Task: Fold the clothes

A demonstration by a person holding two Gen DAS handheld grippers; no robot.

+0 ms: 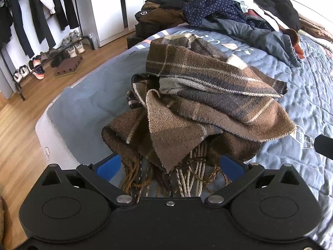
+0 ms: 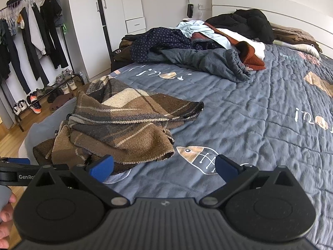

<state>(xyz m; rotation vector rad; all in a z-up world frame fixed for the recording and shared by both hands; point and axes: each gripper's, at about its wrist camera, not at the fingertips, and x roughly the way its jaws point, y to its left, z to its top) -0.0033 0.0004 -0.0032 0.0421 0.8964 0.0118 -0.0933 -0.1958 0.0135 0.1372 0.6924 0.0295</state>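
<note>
**Desk:** Where does the garment lie?

**Photographer:** A crumpled brown plaid wool scarf with twisted fringe (image 1: 204, 104) sits bunched near the foot corner of the blue quilted bed (image 2: 239, 112). The left hand-held gripper (image 1: 169, 166) straddles the fringe, blue pads spread and grasping nothing; the right hand-held gripper (image 2: 164, 166) hangs released over bare quilt just beside the heap.

**Desk:** Risks?

**Photographer:** Pinching fringe alone would likely drag the bundle toward the mattress edge, with wooden floor (image 1: 27, 120) below. The open room lies to the right; a pile of mixed unfolded clothes (image 2: 199, 48) crowds the headboard end.
</note>
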